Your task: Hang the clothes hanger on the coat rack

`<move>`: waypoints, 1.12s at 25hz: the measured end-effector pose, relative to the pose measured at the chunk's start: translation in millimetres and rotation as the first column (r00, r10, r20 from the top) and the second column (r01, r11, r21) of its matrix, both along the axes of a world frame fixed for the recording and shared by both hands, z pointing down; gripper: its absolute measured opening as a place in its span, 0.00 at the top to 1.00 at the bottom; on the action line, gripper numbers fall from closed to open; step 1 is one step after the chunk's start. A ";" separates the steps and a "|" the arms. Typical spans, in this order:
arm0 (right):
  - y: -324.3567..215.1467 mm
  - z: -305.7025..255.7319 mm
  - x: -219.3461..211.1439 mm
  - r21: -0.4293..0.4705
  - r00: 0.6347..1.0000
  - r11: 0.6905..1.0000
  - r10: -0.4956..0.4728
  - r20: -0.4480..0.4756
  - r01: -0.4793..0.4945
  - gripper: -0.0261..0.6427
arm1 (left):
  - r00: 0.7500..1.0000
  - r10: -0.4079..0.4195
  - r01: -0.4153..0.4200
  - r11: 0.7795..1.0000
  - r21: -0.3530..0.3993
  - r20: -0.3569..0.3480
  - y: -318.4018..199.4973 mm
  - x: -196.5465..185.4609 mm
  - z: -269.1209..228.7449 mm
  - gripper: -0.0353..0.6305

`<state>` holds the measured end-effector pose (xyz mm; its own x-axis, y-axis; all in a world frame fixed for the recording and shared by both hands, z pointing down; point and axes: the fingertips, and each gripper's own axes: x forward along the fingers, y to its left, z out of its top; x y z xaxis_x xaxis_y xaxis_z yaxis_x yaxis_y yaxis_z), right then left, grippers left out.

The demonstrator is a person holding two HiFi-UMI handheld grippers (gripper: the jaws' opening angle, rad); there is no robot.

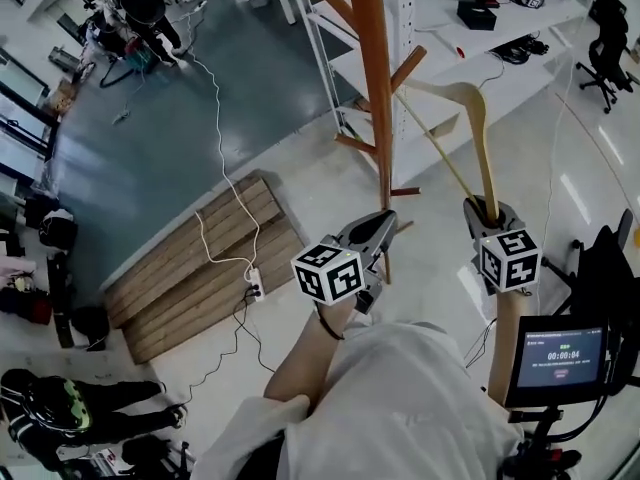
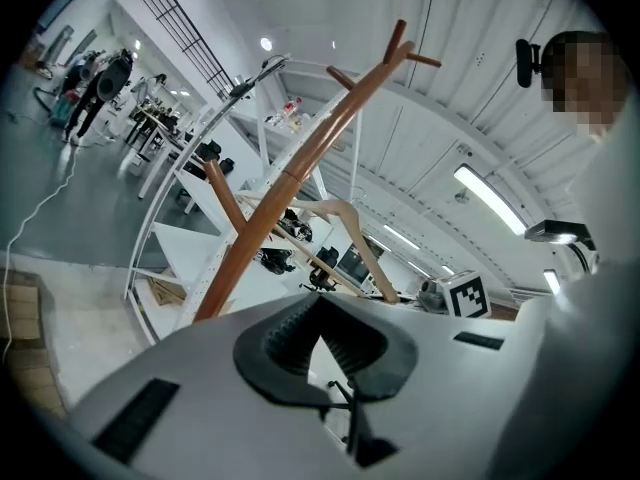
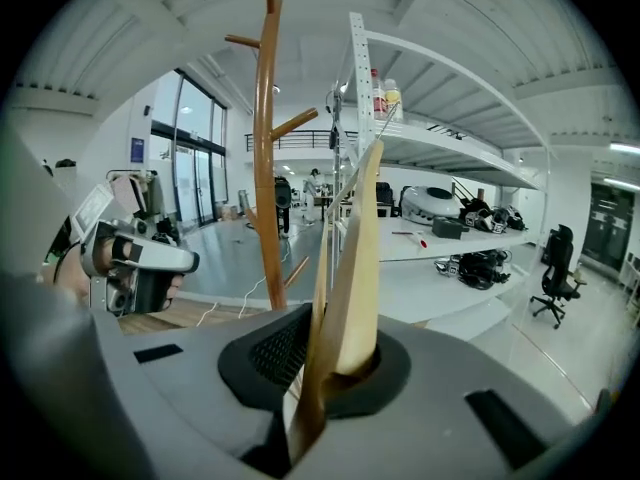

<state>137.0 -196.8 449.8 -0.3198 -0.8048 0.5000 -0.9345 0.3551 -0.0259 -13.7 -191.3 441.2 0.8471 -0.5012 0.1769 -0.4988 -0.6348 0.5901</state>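
1. the right gripper (image 3: 330, 368) is clenching one arm end of the wooden hanger (image 3: 355, 258) and holding it upright; judged, this is keeping the top free to reach a peg.
2. the left gripper (image 1: 384, 224) is pinching shut on nothing, waiting low beside the pole.
3. the hanger is standing close to the coat rack (image 1: 375, 88), not yet on a peg.
4. the right gripper view is showing the wood wedged between the pads; the head view alone is showing the hanger's top lying near a peg.

coat rack (image 1: 377, 88) left of clothes hanger (image 1: 484, 143), shelving (image 1: 405, 28) behind, pallet (image 1: 195, 268) far left
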 end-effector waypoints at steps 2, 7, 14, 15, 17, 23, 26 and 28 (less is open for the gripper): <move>-9.1 -7.5 -13.5 0.011 0.999 0.999 -0.034 -0.011 0.034 0.90 | 1.000 -0.028 0.028 1.000 0.005 -0.005 -2.7 -10.9 -4.7 0.94; -18.6 -16.9 -43.0 0.027 0.991 0.994 -0.100 -0.088 0.103 0.90 | 0.997 -0.079 0.079 0.997 0.000 -0.009 1.8 -33.3 -6.8 0.94; -19.1 -22.2 -63.1 0.048 0.974 0.986 -0.149 -0.168 0.159 0.90 | 0.988 -0.153 0.152 0.988 -0.012 -0.015 8.1 -57.0 -4.8 0.94; -18.1 -21.9 -65.0 0.049 0.972 0.985 -0.154 -0.176 0.165 0.90 | 0.987 -0.158 0.158 0.987 -0.013 -0.015 9.0 -58.4 -4.2 0.94; -17.3 -21.3 -69.0 0.049 0.967 0.983 -0.163 -0.197 0.176 0.90 | 0.986 -0.165 0.165 0.986 -0.016 -0.014 9.6 -61.0 -3.4 0.94; -12.8 -16.2 -77.1 0.034 0.958 0.979 -0.189 -0.214 0.201 0.90 | 0.985 -0.172 0.171 0.985 -0.025 -0.014 11.3 -63.9 -0.8 0.94; -10.7 -12.8 -77.6 0.027 0.958 0.979 -0.194 -0.210 0.204 0.90 | 0.985 -0.173 0.172 0.985 -0.027 -0.014 12.9 -62.8 1.1 0.94; -9.8 -10.9 -77.4 0.025 0.959 0.979 -0.195 -0.208 0.204 0.90 | 0.985 -0.173 0.173 0.984 -0.031 -0.012 13.8 -62.1 3.7 0.94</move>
